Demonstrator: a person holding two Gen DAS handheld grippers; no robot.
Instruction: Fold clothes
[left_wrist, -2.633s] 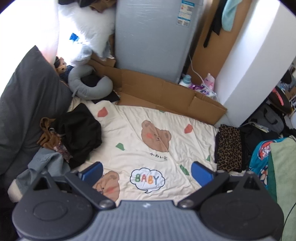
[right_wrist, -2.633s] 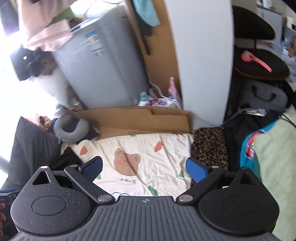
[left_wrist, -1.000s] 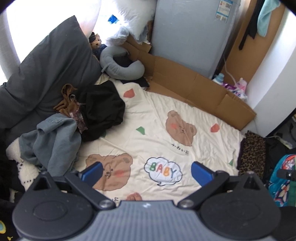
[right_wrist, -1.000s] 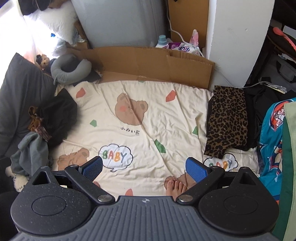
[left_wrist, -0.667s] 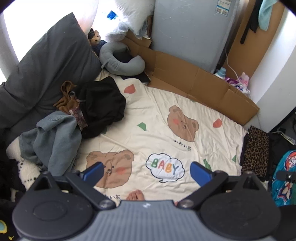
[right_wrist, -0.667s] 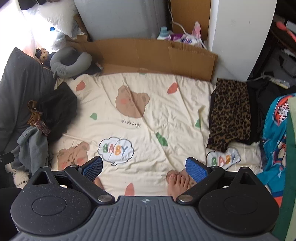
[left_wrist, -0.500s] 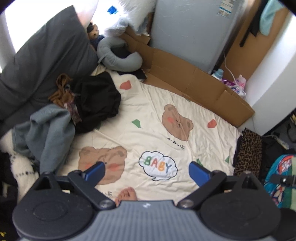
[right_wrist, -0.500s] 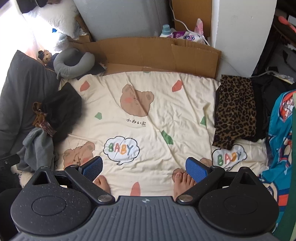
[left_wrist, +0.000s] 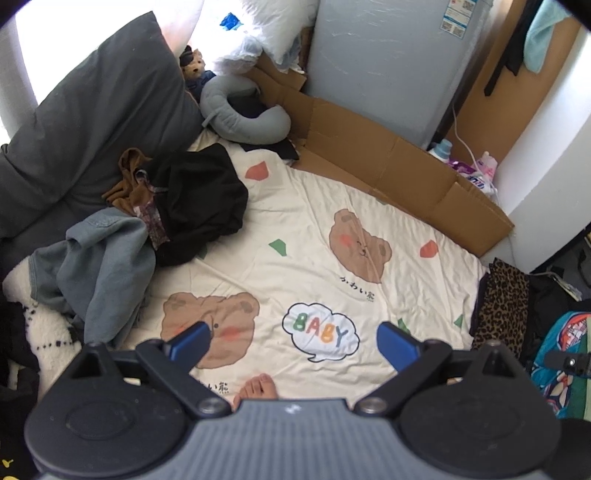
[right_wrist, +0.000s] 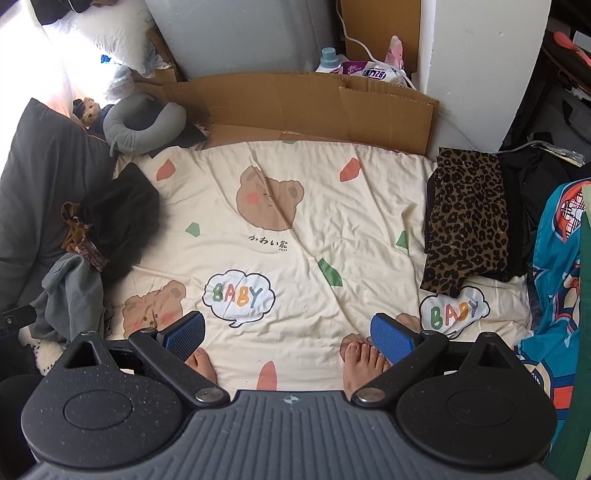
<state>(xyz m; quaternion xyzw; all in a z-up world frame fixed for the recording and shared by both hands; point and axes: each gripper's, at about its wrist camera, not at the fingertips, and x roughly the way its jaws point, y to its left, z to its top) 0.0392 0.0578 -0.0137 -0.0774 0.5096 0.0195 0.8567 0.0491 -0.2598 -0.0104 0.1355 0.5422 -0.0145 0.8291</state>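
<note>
A heap of unfolded clothes lies at the left edge of the cream bear-print sheet (left_wrist: 314, 236): a black garment (left_wrist: 201, 203), a grey-blue garment (left_wrist: 99, 258) and a brown one (left_wrist: 129, 184). The heap also shows in the right wrist view, with the black garment (right_wrist: 122, 221) above the grey-blue one (right_wrist: 74, 295). A leopard-print garment (right_wrist: 465, 221) lies folded at the sheet's right edge, also in the left wrist view (left_wrist: 502, 306). My left gripper (left_wrist: 293, 345) is open and empty, high above the sheet. My right gripper (right_wrist: 288, 338) is open and empty too.
A dark grey pillow (left_wrist: 85, 136), a grey neck pillow (left_wrist: 243, 118) and flat cardboard (left_wrist: 391, 173) border the sheet. A person's bare feet (right_wrist: 362, 362) stand on the sheet's near edge. Bright blue fabric (right_wrist: 557, 280) lies at the right.
Both grippers have tilted down and drawn back, so more of the sheet and the person's feet show. Both stay open. The clothes have not moved.
</note>
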